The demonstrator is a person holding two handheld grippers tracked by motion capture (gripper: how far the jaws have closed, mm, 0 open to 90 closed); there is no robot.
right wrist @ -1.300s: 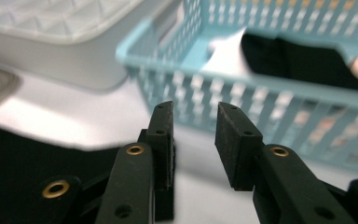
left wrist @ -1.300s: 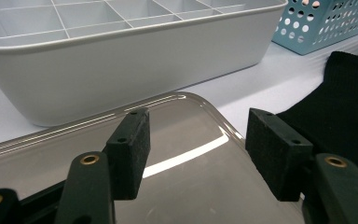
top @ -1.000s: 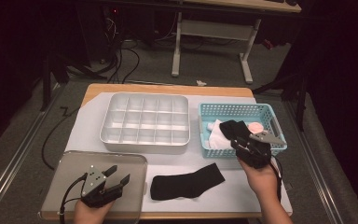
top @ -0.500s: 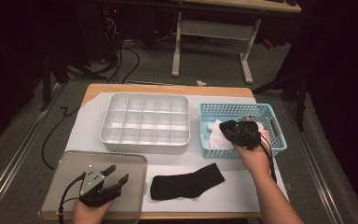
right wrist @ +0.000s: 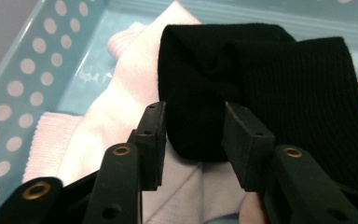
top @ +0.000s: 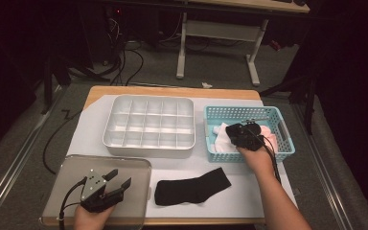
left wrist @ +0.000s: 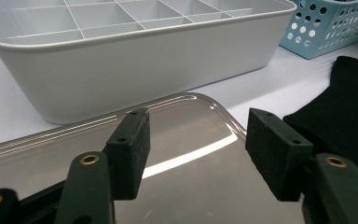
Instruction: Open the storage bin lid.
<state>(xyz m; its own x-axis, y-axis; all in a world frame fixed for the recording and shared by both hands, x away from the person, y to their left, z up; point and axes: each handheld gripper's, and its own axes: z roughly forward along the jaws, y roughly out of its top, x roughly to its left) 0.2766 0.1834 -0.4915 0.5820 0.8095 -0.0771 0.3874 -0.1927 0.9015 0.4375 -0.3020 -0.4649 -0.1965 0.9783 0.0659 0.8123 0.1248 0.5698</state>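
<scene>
Right gripper [right wrist: 193, 140] jaws straddle black sock [right wrist: 242, 88] fold

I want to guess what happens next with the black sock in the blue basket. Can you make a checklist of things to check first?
1. right gripper is down in the blue basket: ok.
2. Folded black sock sits between its jaws: ok.
3. Pads pressing on that sock: cannot tell; the jaws have just been closing a little.
4. Pink and white socks under it stay out of the bite: cannot tell.
5. left gripper is open over the clear lid, out of the way: ok.
6. Other black sock lies flat on the table, ready for a pair: ok.
</scene>
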